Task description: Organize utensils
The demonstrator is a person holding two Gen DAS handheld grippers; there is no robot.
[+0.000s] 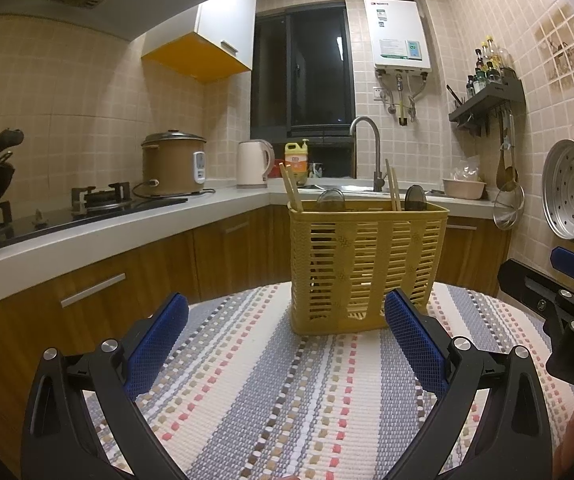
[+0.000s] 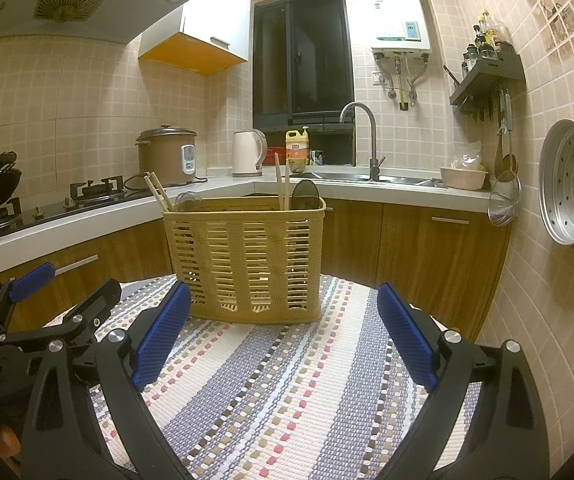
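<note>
Reaching with your left gripper (image 1: 286,320) and right gripper (image 2: 283,312), both wide open and empty, you could tip the basket (image 2: 243,256) and spill its chopsticks (image 2: 281,184).

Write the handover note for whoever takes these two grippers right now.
Left gripper: open, empty, low over the striped mat.
Right gripper: open, empty, alongside it over the same mat.
Yellow basket: upright at the far end of the mat, beyond both grippers, untouched.
Done: chopsticks and a dark spoon stand at its left end, more chopsticks and another spoon at its right end.
Left: no loose utensils show on the mat; whether sorting is finished cannot be told.
</note>
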